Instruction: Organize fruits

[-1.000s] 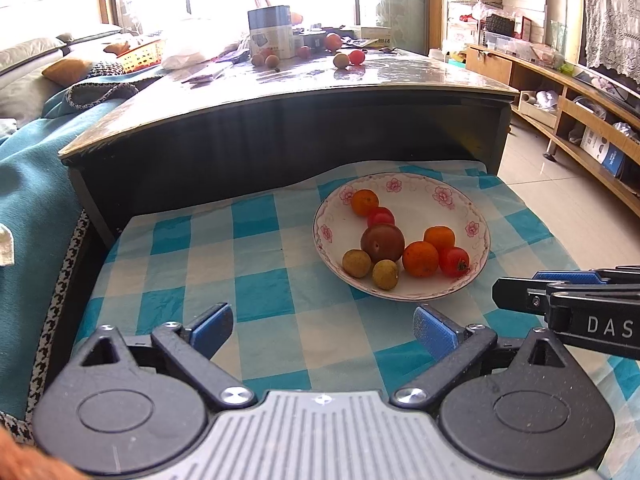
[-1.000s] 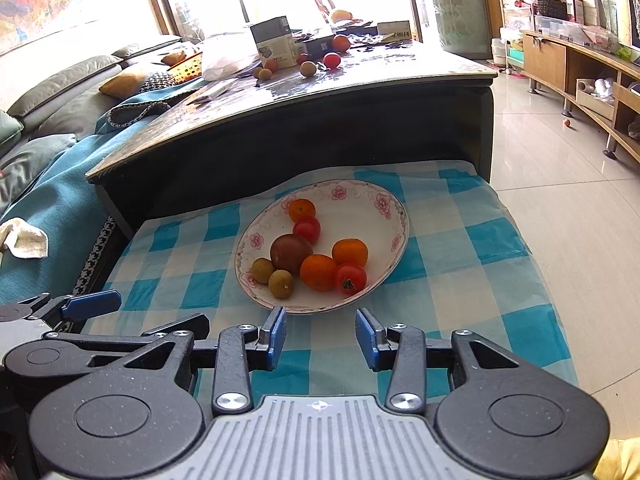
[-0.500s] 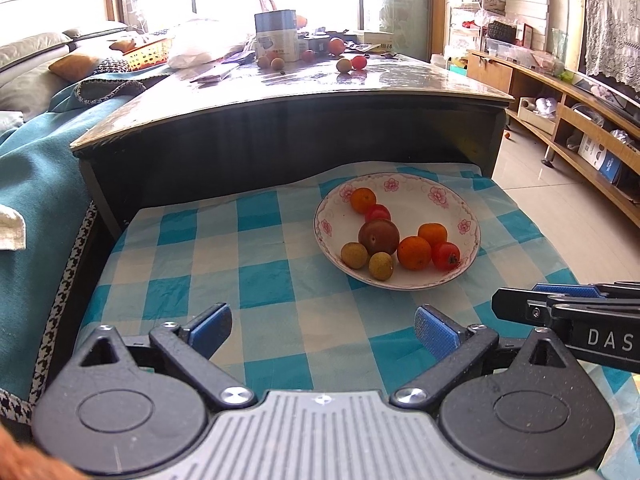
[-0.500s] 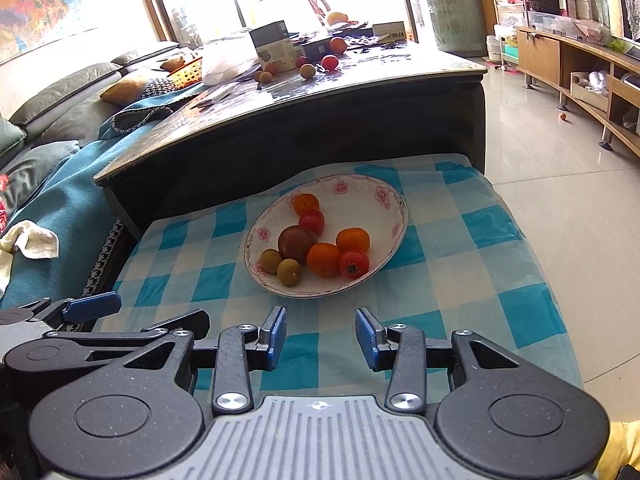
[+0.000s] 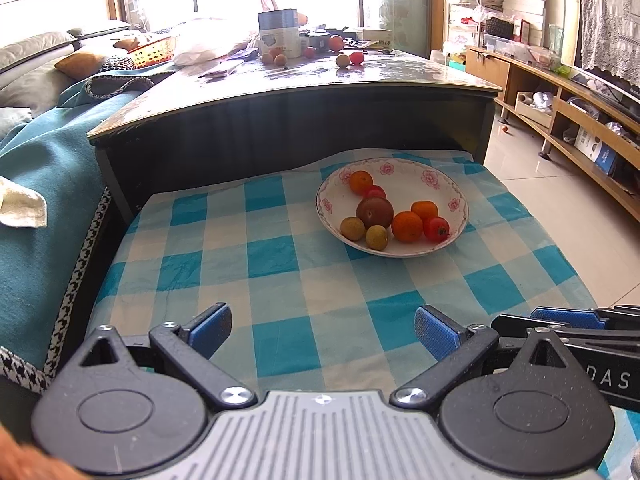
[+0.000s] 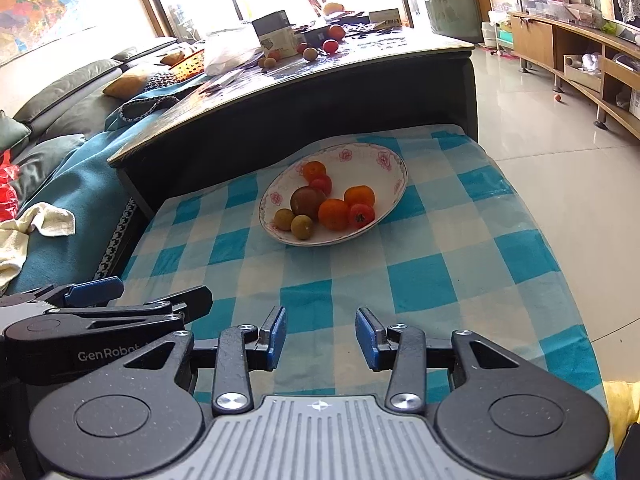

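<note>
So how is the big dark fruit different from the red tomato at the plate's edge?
The dark fruit is brownish-purple and the biggest on the plate; the tomato is bright red and smaller. The dark fruit sits mid-plate with fruit around it; the tomato sits near the rim, beside an orange. The tomato shows a dark stem spot. Both are round, and no gripper touches them.

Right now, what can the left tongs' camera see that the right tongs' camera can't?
Only the left wrist view shows the lace curtain on the far right wall, and the left tongs standing wide open.

Only the right wrist view shows the colourful map on the wall, the red bag on the sofa, and the right tongs with a narrower gap, holding nothing.

Both show the flowered plate of fruit on the blue checked cloth, with more fruit on the dark table behind it.
</note>
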The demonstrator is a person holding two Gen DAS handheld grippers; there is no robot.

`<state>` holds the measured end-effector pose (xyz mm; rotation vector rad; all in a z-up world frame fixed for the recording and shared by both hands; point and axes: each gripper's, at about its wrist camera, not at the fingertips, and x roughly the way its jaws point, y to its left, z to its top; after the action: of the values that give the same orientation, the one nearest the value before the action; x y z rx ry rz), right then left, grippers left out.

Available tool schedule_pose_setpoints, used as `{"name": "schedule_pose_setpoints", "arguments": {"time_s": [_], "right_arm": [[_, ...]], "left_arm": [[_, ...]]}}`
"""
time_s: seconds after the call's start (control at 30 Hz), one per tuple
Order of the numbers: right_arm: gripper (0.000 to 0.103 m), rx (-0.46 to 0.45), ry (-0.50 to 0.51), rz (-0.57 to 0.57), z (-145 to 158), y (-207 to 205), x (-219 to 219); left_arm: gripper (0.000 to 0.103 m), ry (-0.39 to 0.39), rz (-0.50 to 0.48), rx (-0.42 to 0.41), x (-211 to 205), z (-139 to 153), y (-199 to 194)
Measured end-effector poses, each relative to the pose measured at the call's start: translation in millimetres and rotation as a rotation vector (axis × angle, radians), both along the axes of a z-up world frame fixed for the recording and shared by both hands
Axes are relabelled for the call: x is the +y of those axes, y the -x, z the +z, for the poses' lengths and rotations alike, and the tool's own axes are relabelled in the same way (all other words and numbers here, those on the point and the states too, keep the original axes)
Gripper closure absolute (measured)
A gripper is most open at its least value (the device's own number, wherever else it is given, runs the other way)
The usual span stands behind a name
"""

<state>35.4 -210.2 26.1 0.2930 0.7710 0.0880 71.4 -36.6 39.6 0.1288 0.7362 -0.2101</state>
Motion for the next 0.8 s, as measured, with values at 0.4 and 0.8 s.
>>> {"name": "schedule_pose_setpoints", "arguments": {"time_s": [0.4, 0.8], "right_arm": [[0.068, 0.024, 0.008, 0.011, -2, 42, 11], [0.068, 0.055, 0.004, 0.018, -9, 69, 17]], "left_arm": [[0.000, -0.035, -0.019, 0.013, 7, -4, 45], [0.000, -0.069, -0.021, 0.025, 9, -13, 77]]}}
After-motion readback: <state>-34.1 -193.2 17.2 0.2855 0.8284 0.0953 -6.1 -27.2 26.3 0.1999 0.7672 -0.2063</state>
